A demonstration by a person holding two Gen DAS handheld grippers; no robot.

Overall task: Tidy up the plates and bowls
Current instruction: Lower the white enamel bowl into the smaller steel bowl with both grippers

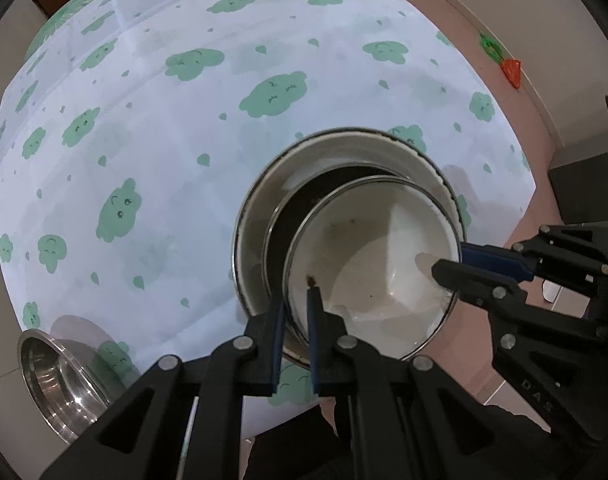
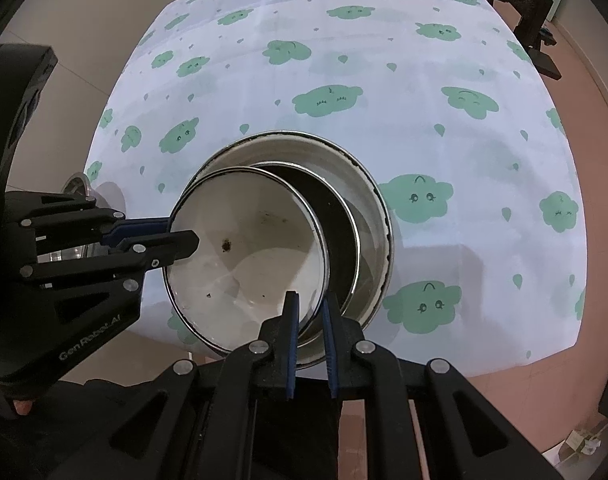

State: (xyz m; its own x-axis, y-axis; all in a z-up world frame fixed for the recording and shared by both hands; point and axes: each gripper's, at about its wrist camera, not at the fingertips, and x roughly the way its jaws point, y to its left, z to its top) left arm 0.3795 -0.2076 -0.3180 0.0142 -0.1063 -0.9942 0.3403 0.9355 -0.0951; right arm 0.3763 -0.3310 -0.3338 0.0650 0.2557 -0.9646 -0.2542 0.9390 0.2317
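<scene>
A white enamel bowl (image 1: 375,272) (image 2: 248,256) with a thin dark rim sits tilted inside a dark-lined bowl (image 1: 323,184) (image 2: 335,216). Both nest in a larger metal-rimmed bowl (image 1: 260,208) (image 2: 367,184) on the cloud-print tablecloth. My left gripper (image 1: 298,300) (image 2: 184,236) is shut on the near-left rim of the white bowl. My right gripper (image 2: 309,300) (image 1: 447,264) is shut on the opposite rim of the same bowl. Small brown specks mark the white bowl's inside.
A shiny steel bowl (image 1: 60,376) (image 2: 78,184) stands near the table's edge, left of the stack. The tablecloth (image 1: 144,120) stretches away beyond the bowls. Pink floor (image 2: 583,240) lies past the table's right edge, with an orange toy (image 1: 511,70) and dark furniture (image 2: 531,0).
</scene>
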